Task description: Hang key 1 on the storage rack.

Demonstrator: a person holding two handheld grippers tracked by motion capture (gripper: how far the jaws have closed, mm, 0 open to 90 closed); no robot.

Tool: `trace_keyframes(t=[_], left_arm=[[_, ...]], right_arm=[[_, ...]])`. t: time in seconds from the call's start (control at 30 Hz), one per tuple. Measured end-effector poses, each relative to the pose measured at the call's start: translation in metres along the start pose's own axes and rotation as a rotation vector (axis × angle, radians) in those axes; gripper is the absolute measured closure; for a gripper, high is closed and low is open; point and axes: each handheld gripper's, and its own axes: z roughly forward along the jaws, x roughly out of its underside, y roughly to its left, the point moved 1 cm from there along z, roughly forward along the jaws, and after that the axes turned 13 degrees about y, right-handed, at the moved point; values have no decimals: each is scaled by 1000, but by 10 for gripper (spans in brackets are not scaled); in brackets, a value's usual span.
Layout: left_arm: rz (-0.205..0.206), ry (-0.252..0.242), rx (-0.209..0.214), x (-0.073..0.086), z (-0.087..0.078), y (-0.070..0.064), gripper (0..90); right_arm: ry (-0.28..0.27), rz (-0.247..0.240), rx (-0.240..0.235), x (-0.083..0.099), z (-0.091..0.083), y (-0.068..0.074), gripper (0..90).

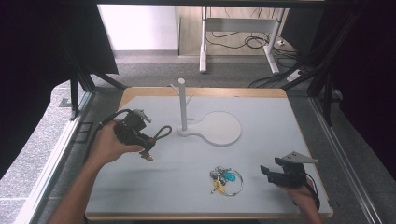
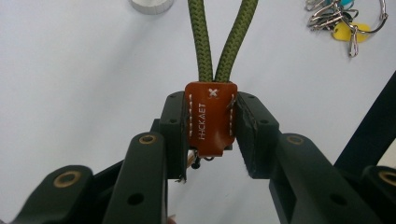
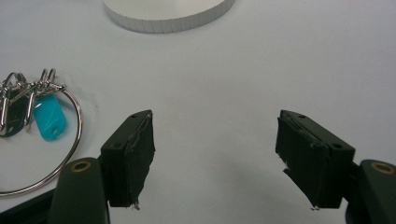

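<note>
Left gripper [image 1: 148,148]: held up off the grey counter [image 1: 261,154] at its left side, left hand [image 1: 112,142] wrapped round the body, forearm coming in from the bottom left. Nose points right and a bit toward the person. Jaws clamped on the brown leather tab [image 2: 211,116] of an olive-green braided cord loop [image 2: 224,39]. In the left gripper view the tab sits squarely between the pads, both cord strands running straight out from its top edge. In the high view the loop [image 1: 162,132] sticks out right of the gripper, near the base of the white stand.

Writing on the tab: white stamped letters running along its length, looks like "HICKAET", not sure of every letter. Small white X stitch at the cord end, white stitching down both side edges.

Right gripper [image 1: 267,172]: low at the counter's near right corner, right hand [image 1: 303,193] behind it, pointing left. Jaws wide apart, nothing between them; bare counter in the gap in the right gripper view [image 3: 215,154].

Bunch of keys on a large steel ring with teal and yellow tags [image 1: 225,179]: flat on the counter, just left of the right gripper, well apart from the left one. No readable text on the tags.

White post stand with pegs on a round flat base [image 1: 182,105]: mid-counter, upright.
</note>
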Motion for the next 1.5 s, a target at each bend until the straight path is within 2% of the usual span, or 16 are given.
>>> trace_keyframes(t=[0.17, 0.47, 0.8, 0.87, 0.93, 0.97, 1.0, 1.13, 1.27, 1.37, 1.5], left_arm=[[-2, -12, 3, 0, 0, 0, 661], [1, 13, -2, -11, 3, 6, 662], [1, 40, -19, -18, 11, 5, 661], [-9, 42, -21, -18, 15, 5, 661], [-13, 55, -22, -17, 21, 5, 660], [-12, 57, -17, -16, 24, 5, 660], [-12, 57, -17, -16, 24, 5, 660], [-11, 91, -6, -11, 34, 10, 661], [-23, 86, 0, -10, 33, 12, 663], [-21, 67, 24, -10, 29, 13, 663], [-21, 56, 17, -12, 22, 12, 663]], right_arm=[[7, -4, 7, 0, 2, 1, 287], [11, 3, 9, 1, 3, -1, 287], [33, -2, 9, 3, 9, 0, 286], [49, -11, 8, 4, 13, 3, 286], [91, -41, 6, 6, 25, 11, 267], [89, -65, 28, 6, 29, 15, 250], [84, -75, 31, 6, 29, 18, 275], [92, -80, 11, 5, 29, 19, 263], [93, -75, 14, 5, 29, 17, 267], [93, -71, 18, 5, 28, 16, 267], [96, -74, 21, 5, 28, 16, 267]])
